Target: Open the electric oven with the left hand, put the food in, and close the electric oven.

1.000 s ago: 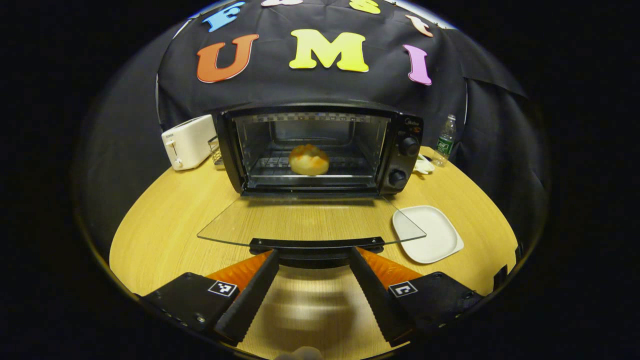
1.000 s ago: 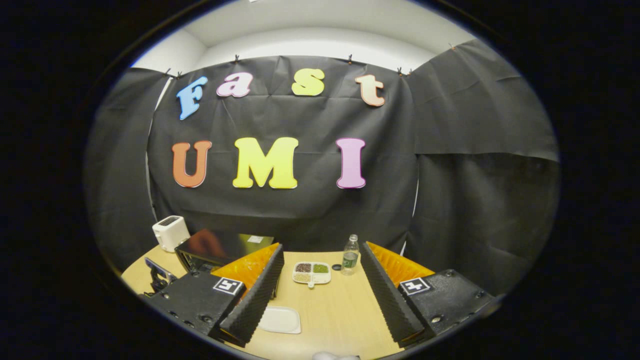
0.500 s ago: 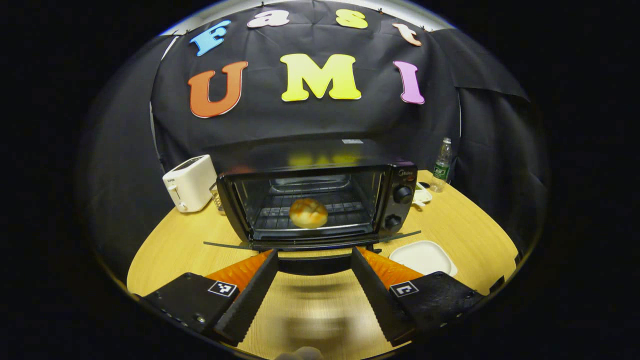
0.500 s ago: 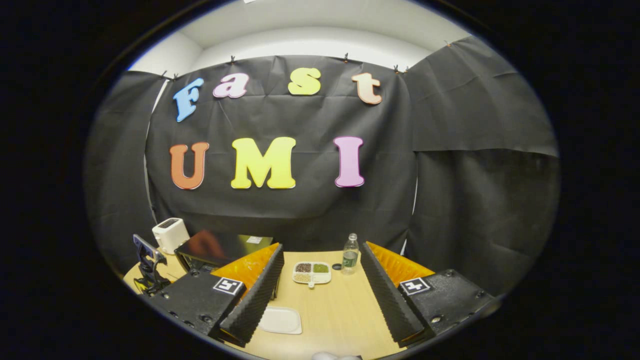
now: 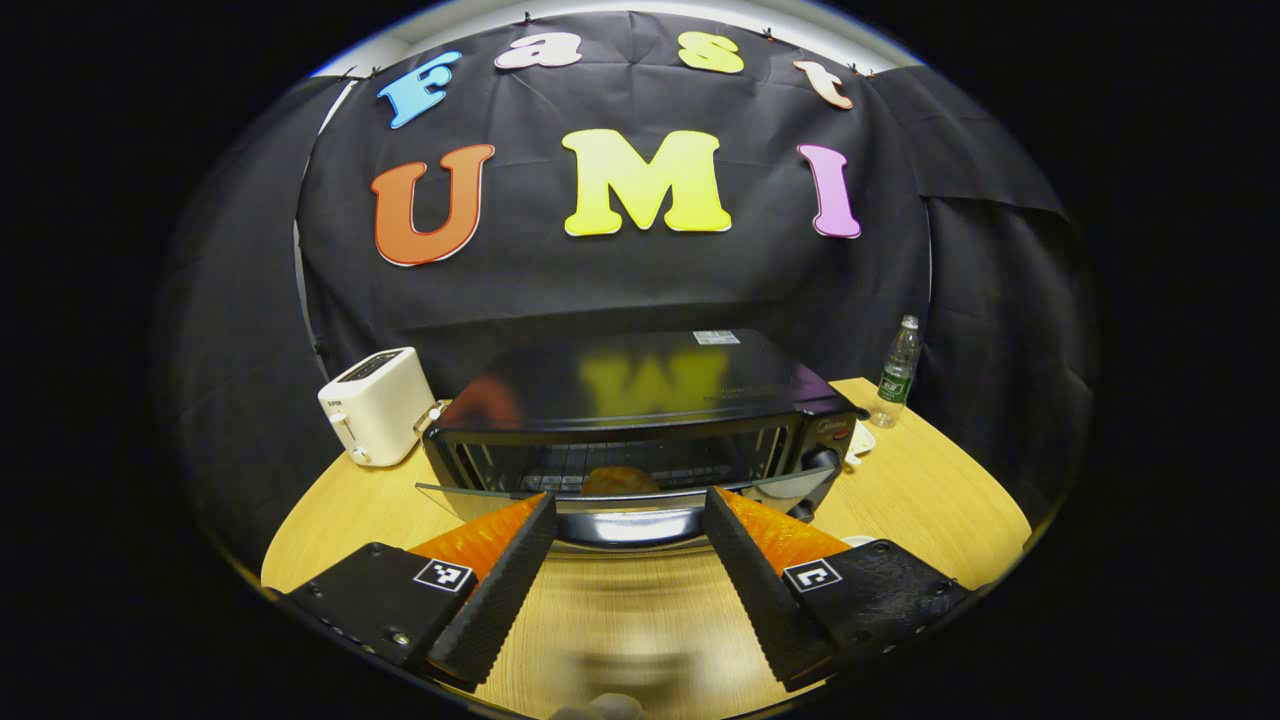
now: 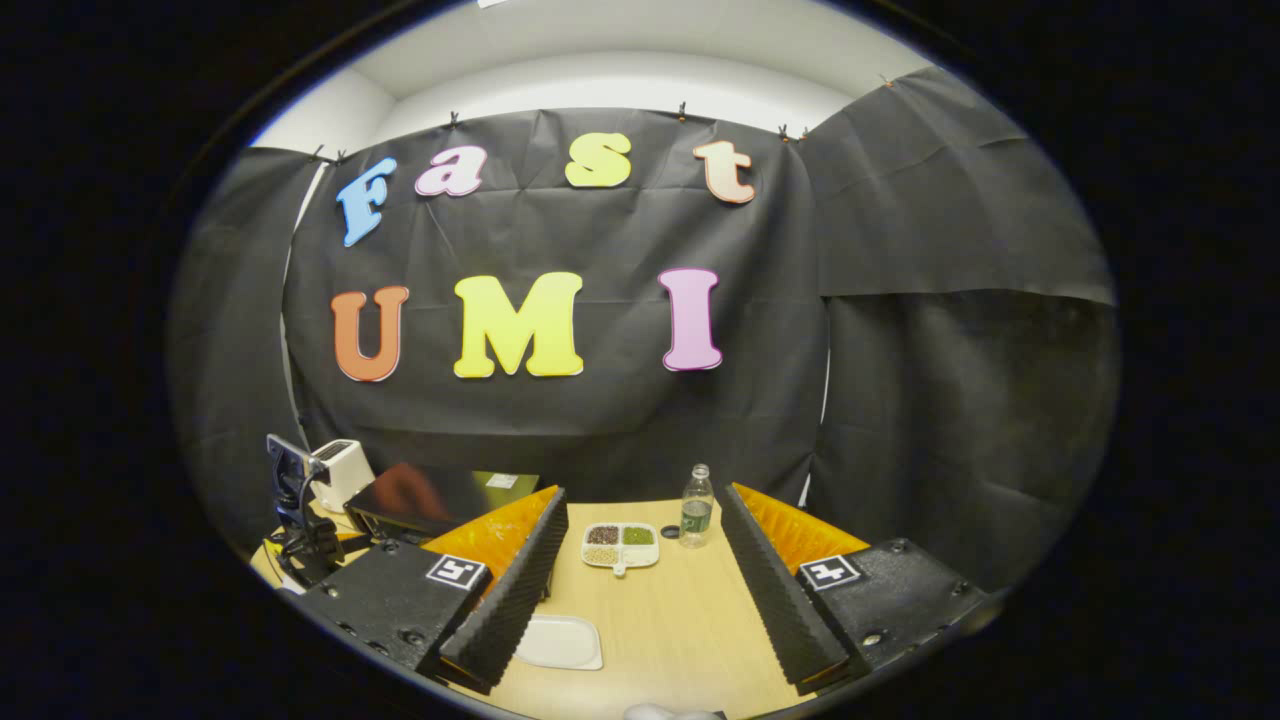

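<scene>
The left gripper [image 5: 625,520] stands wide open, its two fingers flanking the handle [image 5: 625,525] of the glass door [image 5: 480,492] of the electric oven [image 5: 640,420] without pressing on it; the handle appears to rest between them, though actual contact cannot be confirmed. The door sits partly raised, tilted between flat and shut, so the closing step is judged to be in progress and unfinished. The food, a bread roll [image 5: 618,481], lies on the rack inside the oven, seen through the gap above the door. A white toaster [image 5: 375,405] stands just beside the oven on the desk [image 5: 920,480], and a water bottle [image 5: 896,372] stands on its other side. The right gripper [image 6: 635,575] is likewise wide open and holds nothing, hovering over the desk above a white plate [image 6: 560,642], with a sectioned dish [image 6: 620,545] farther off. Risk: with no clamp on the handle, the door could slip off the fingers and drop open, or slam shut and jolt the oven if pushed too hard.
</scene>
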`<state>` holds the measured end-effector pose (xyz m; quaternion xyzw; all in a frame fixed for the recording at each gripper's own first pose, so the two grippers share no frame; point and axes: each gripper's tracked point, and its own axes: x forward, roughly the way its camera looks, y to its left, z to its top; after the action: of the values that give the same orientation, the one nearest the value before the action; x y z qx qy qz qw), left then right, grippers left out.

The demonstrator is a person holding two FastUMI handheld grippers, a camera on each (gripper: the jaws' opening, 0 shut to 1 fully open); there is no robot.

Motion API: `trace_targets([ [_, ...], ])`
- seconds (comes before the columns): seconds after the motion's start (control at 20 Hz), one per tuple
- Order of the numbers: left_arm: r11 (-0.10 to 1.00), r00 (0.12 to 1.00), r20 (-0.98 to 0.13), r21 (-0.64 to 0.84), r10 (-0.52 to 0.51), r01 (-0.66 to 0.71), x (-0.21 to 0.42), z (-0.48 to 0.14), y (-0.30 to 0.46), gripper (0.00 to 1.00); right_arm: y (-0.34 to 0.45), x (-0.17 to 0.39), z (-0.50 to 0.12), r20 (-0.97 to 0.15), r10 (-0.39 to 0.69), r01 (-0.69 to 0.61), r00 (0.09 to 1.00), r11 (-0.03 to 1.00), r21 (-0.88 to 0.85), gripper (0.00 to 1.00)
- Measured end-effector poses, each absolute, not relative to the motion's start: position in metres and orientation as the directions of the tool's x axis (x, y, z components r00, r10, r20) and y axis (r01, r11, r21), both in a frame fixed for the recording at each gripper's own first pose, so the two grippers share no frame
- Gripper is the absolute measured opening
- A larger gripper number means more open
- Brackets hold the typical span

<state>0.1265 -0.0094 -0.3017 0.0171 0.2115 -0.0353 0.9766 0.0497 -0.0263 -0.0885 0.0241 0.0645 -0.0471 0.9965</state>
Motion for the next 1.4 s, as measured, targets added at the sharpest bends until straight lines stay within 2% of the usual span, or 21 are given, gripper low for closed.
trace_targets([
  [0.4, 0.997, 0.922, -0.384, 0.029, -0.056, 0.072, 0.169, -0.295, -0.015, 0.98, -0.036, 0.053, -0.093, -0.148, -0.102, 0.111, 0.984, 0.992, 0.056, 0.98],
  [0.75, 0.998, 0.932, -0.361, 0.043, -0.036, 0.055, 0.172, -0.278, -0.011, 0.95, -0.033, 0.056, -0.085, -0.134, -0.096, 0.104, 0.986, 0.993, 0.058, 0.98],
  [0.95, 0.999, 0.957, -0.288, 0.019, -0.030, 0.037, 0.158, -0.226, -0.003, 0.96, -0.024, 0.059, -0.067, -0.094, -0.072, 0.077, 0.993, 0.996, 0.053, 0.99],
  [1.4, 1.000, 0.996, -0.094, -0.024, -0.007, 0.005, 0.081, -0.076, 0.012, 0.96, -0.003, 0.055, -0.014, 0.006, -0.016, 0.016, 1.000, 1.000, 0.022, 0.97],
])
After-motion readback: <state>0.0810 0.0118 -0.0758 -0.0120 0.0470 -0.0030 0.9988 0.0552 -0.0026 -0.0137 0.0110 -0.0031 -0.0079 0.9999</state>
